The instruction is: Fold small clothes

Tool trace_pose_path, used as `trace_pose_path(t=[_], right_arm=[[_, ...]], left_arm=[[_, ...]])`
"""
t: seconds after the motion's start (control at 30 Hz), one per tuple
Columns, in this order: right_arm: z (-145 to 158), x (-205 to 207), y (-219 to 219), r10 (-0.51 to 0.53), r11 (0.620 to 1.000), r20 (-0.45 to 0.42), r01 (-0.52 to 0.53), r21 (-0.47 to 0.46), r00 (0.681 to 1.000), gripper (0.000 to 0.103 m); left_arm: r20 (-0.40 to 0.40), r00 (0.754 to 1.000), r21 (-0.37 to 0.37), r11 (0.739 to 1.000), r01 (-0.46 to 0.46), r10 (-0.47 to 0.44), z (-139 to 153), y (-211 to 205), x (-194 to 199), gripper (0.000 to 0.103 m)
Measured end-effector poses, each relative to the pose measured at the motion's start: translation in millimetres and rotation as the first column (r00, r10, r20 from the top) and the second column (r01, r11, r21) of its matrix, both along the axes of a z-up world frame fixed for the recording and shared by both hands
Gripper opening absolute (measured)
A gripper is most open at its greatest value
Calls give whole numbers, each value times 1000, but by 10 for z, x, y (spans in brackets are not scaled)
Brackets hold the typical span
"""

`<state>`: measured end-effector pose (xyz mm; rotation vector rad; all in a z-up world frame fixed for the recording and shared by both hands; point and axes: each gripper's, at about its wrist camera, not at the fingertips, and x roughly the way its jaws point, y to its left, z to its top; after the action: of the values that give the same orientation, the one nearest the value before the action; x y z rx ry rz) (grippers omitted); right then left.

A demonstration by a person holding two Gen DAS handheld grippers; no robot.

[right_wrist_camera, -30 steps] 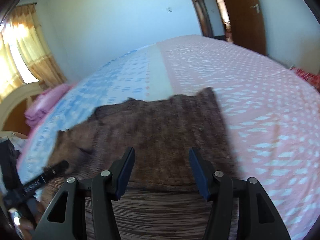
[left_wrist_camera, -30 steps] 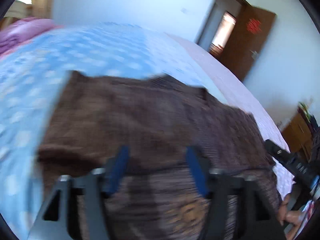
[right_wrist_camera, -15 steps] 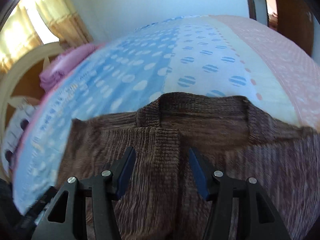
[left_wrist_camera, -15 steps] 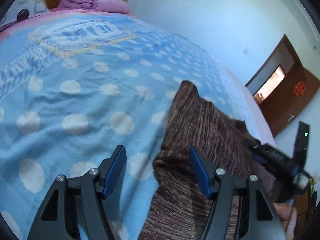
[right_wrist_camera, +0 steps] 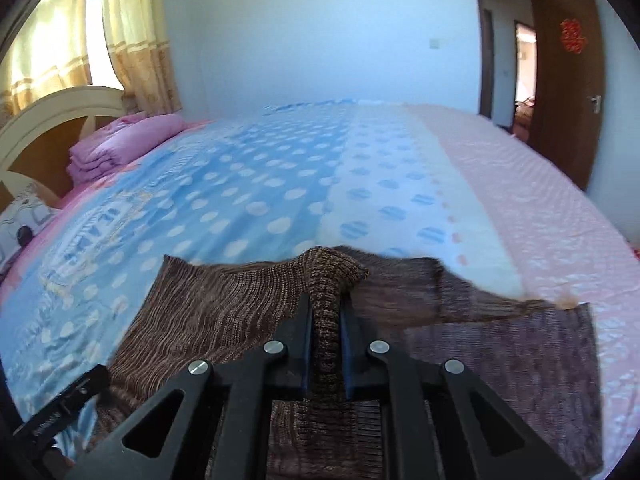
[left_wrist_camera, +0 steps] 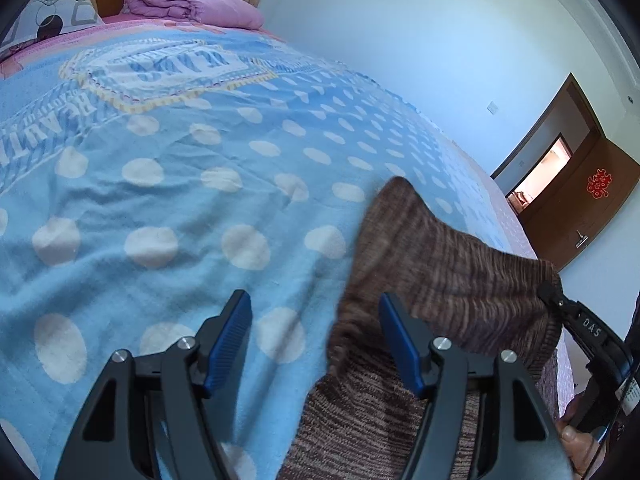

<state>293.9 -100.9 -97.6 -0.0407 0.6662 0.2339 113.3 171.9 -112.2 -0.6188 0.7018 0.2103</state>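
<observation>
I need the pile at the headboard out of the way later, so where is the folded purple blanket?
The folded purple blanket lies at the head of the bed, far left in the right wrist view, beside the cream headboard and under the curtain.

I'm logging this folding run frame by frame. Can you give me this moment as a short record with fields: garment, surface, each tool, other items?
garment: brown knit sweater, lying on the bed, one ribbed fold pulled up
surface: bedspread, blue with white dots, pink section on the far side
right tool: jaws closing, pads pressed on the raised ribbed fold
left tool: open, astride the sweater's edge, nothing gripped
other items: folded purple blanket near the headboard; brown door standing open
</observation>
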Motion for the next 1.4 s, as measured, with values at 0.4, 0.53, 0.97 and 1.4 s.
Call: trace_pose_path(t=[0.4,0.53,0.97,1.4], right_arm=[[-119,-35,-818,-38,947,-143,82,311,989,52],[-108,-382,-1033,-1,935,-165,59,348,986,52],[-323,-542,-571,96,956,-237,-23,292,967,9],[-342,-781,-783,22,978,-260,33,204,965,10]], left_arm=[[-11,1000,23,1000,2,-1,-5,-2,34,70],[-13,1000,27,1000,4,-3,-6,-4,39,71],[-11,1000,28,1000,8,-7,-8,-6,35,72],[-11,1000,29,1000,6,-5,-8,-7,31,72]])
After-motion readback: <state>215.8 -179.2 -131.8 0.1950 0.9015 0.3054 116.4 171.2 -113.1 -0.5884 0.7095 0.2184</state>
